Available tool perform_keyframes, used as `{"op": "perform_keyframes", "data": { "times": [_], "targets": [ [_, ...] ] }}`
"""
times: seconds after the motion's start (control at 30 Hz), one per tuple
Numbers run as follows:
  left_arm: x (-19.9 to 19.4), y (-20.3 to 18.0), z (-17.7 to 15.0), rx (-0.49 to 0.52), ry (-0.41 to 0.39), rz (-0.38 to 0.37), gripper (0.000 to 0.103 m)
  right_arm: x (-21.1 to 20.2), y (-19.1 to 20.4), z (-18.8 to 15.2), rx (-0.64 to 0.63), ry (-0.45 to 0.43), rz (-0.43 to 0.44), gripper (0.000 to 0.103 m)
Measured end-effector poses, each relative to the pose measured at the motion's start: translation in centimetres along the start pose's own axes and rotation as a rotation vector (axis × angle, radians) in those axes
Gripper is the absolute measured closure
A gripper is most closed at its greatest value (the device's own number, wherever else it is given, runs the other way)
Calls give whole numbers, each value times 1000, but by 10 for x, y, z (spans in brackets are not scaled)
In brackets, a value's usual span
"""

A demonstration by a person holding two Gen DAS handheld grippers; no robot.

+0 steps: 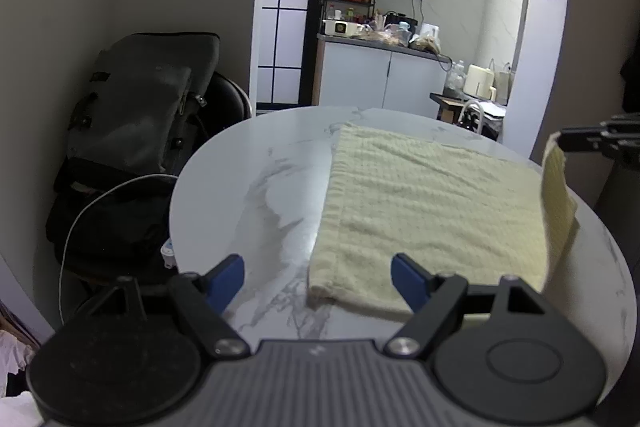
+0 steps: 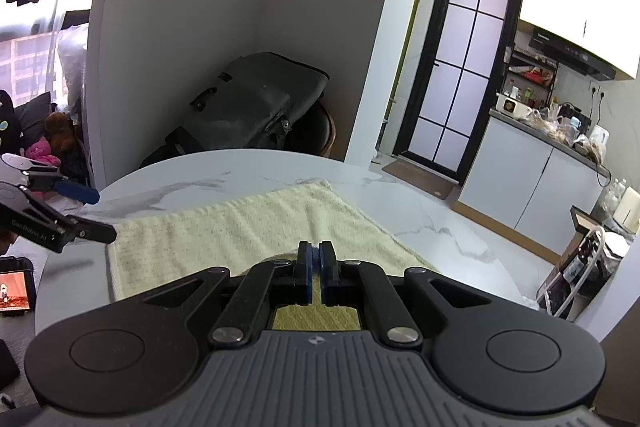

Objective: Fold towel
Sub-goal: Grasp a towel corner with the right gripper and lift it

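We are judging fold step as begun: right gripper (image 2: 315, 269) pinching towel (image 1: 432, 203) edge, fingers pressed together on cloth, corner lifting off round marble table (image 1: 256, 187). Left gripper (image 1: 318, 279) hovering with fingers spread wide, straddling towel's near left corner, not touching. Towel lying flat across table's right half. Next move, we are judging: left closing on near corner, both carrying edge over.

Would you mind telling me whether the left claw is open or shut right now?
Open. The left claw has its blue pads wide apart, straddling the near corner of the towel on the table, gripping nothing.
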State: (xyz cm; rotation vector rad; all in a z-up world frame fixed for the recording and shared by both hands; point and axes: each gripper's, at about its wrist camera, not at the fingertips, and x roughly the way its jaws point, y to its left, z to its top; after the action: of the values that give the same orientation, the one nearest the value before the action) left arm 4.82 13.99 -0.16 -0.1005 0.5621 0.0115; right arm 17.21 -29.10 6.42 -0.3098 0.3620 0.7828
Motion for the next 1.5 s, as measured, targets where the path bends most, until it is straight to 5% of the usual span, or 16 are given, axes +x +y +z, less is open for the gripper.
{"op": "perform_keyframes", "data": {
  "times": [0.73, 1.5],
  "targets": [
    [5, 4, -2, 2, 47, 33, 20, 73, -7, 44, 25, -86, 38, 99],
    [13, 0, 0, 16, 56, 49, 18, 117, -17, 65, -9, -74, 61, 99]
  ]
}}
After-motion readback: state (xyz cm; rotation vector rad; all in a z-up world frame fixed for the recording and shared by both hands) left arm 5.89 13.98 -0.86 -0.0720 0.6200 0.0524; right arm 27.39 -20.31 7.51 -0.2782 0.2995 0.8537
